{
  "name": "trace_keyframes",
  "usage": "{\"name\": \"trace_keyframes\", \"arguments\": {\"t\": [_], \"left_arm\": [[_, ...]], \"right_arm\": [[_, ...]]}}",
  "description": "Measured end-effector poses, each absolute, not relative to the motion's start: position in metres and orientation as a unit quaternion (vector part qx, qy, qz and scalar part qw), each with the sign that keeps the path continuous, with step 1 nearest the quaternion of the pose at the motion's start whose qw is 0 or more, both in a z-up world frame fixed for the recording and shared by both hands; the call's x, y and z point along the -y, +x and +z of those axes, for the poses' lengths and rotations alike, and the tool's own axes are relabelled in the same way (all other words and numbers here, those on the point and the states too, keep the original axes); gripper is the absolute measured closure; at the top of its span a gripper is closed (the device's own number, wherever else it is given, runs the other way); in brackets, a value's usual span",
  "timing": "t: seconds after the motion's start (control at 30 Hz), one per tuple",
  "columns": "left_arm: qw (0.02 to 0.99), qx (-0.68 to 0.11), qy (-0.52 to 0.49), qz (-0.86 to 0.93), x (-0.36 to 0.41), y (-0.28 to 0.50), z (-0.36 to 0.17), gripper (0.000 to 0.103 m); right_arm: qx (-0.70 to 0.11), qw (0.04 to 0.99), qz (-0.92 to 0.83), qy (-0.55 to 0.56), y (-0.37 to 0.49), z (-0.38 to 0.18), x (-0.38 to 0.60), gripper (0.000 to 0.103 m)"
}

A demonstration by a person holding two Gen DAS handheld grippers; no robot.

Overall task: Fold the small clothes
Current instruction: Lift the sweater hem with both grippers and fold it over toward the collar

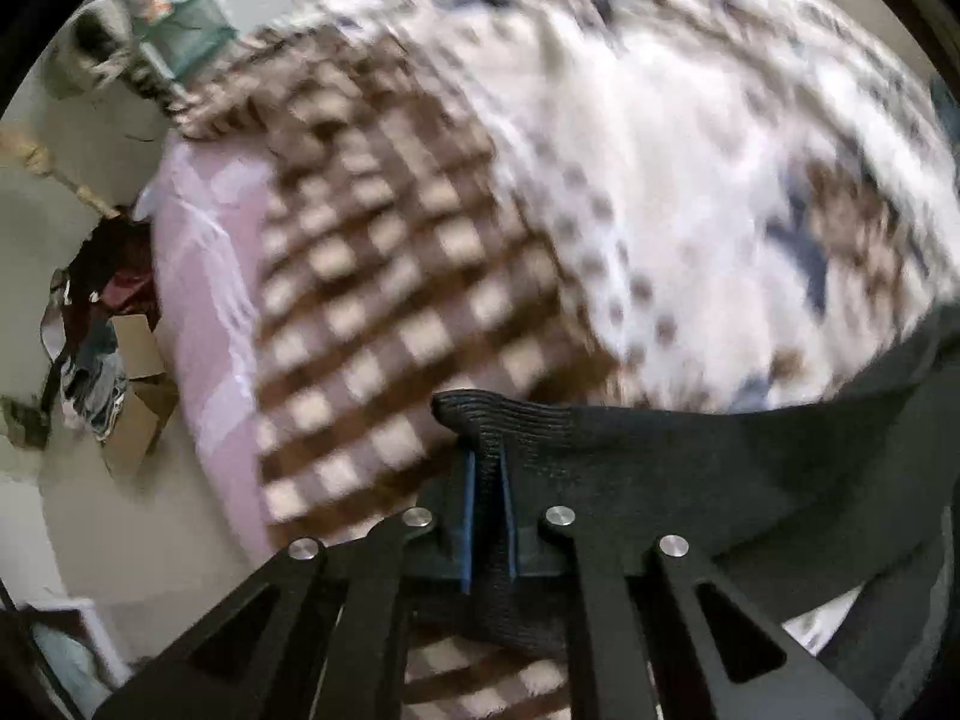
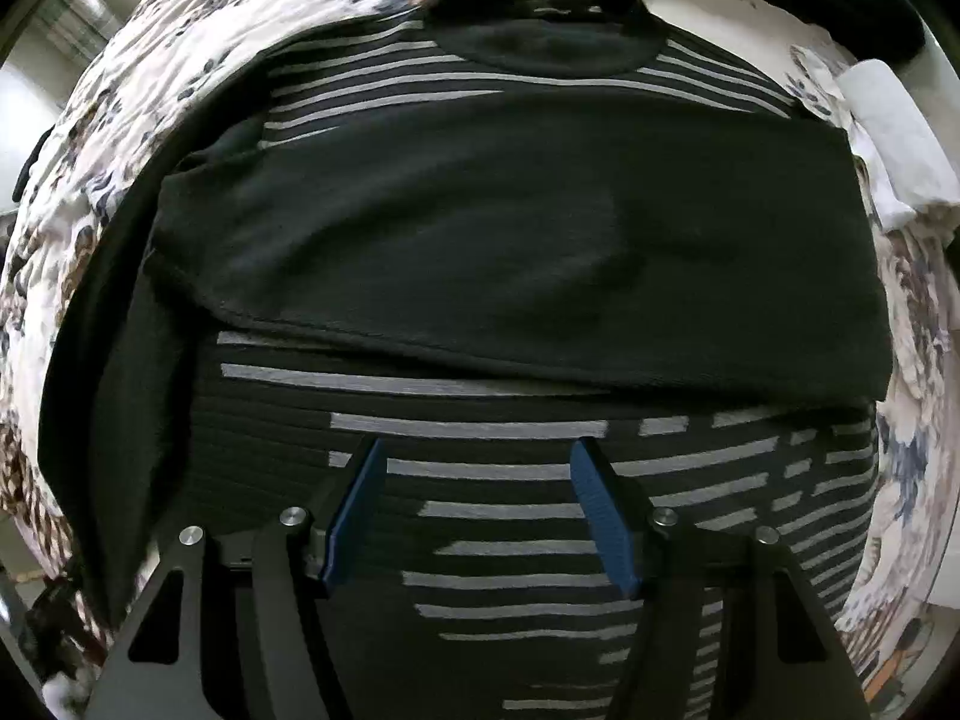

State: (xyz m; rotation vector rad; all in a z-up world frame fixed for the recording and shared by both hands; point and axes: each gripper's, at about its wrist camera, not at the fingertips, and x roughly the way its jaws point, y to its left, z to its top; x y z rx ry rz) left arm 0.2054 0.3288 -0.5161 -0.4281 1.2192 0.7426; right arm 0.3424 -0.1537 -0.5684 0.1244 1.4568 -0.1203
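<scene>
Left gripper (image 1: 487,468) fills 6 o'clock of the left wrist view, blue pads (image 1: 468,516) pinched narrow on a ribbed black edge of the sweater (image 1: 690,468), cloth clamped between them. That dark cloth runs from the pads out toward 3–4 o'clock. Behind it, blurred: brown-and-cream checked blanket (image 1: 384,276) from centre toward 9 o'clock, white floral bedspread (image 1: 660,150) at 12–3 o'clock, pink sheet (image 1: 204,312) along the bed edge at 9 o'clock, cardboard box (image 1: 138,396) with a heap of clothes on the floor at 8–9 o'clock. Right wrist view: right gripper (image 2: 480,510) at 6 o'clock, jaws standing apart, blue pads (image 2: 600,516) clear of the fabric, nothing between them. Black sweater with grey stripes (image 2: 510,240) lies flat on the floral bedspread (image 2: 150,60), filling centre; neckline at 12 o'clock, one plain black panel folded across the middle, striped body toward 6 o'clock under the pads. White folded cloth (image 2: 894,126) at 2 o'clock, beside the sweater.
</scene>
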Motion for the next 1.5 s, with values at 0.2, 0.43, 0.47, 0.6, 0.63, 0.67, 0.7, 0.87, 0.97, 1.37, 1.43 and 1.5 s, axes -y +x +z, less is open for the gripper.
{"name": "trace_keyframes", "arguments": {"t": [0.2,0.43,0.47,0.6,0.63,0.67,0.7,0.87,0.97,1.37,1.43,1.5], "left_arm": [[0.73,-0.506,-0.274,0.368,-0.384,0.189,-0.508,0.097],[0.685,-0.463,-0.465,0.316,-0.383,0.146,-0.526,0.073],[0.67,-0.444,-0.5,0.321,-0.384,0.129,-0.528,0.063],[0.619,-0.407,-0.591,0.318,-0.361,0.09,-0.535,0.055],[0.615,-0.407,-0.601,0.308,-0.349,0.09,-0.534,0.055],[0.613,-0.411,-0.603,0.303,-0.344,0.094,-0.537,0.055],[0.613,-0.418,-0.6,0.3,-0.337,0.102,-0.539,0.055],[0.619,-0.413,-0.576,0.336,-0.332,0.131,-0.547,0.058],[0.642,-0.376,-0.555,0.372,-0.332,0.136,-0.528,0.097],[0.818,-0.359,-0.316,0.319,-0.265,0.226,-0.386,0.098],[0.848,-0.368,-0.265,0.275,-0.228,0.255,-0.365,0.098],[0.869,-0.371,-0.235,0.226,-0.186,0.286,-0.351,0.098]], "right_arm": [[-0.664,0.743,-0.064,0.055,0.341,-0.57,0.154,0.037],[-0.672,0.735,-0.073,0.057,0.332,-0.574,0.159,0.037],[-0.672,0.734,-0.073,0.06,0.33,-0.575,0.161,0.037],[-0.668,0.736,-0.088,0.064,0.325,-0.574,0.167,0.035],[-0.666,0.737,-0.097,0.063,0.324,-0.575,0.168,0.029],[-0.664,0.738,-0.102,0.067,0.324,-0.575,0.169,0.013],[-0.659,0.741,-0.109,0.075,0.325,-0.576,0.169,0.006],[-0.651,0.747,-0.113,0.077,0.329,-0.572,0.167,0.006],[-0.647,0.753,-0.103,0.062,0.33,-0.569,0.157,0.006],[-0.631,0.766,-0.123,0.008,0.324,-0.565,0.165,0.005],[-0.627,0.769,-0.124,0.023,0.326,-0.559,0.18,0.005],[-0.624,0.77,-0.128,0.046,0.327,-0.553,0.201,0.005]]}}
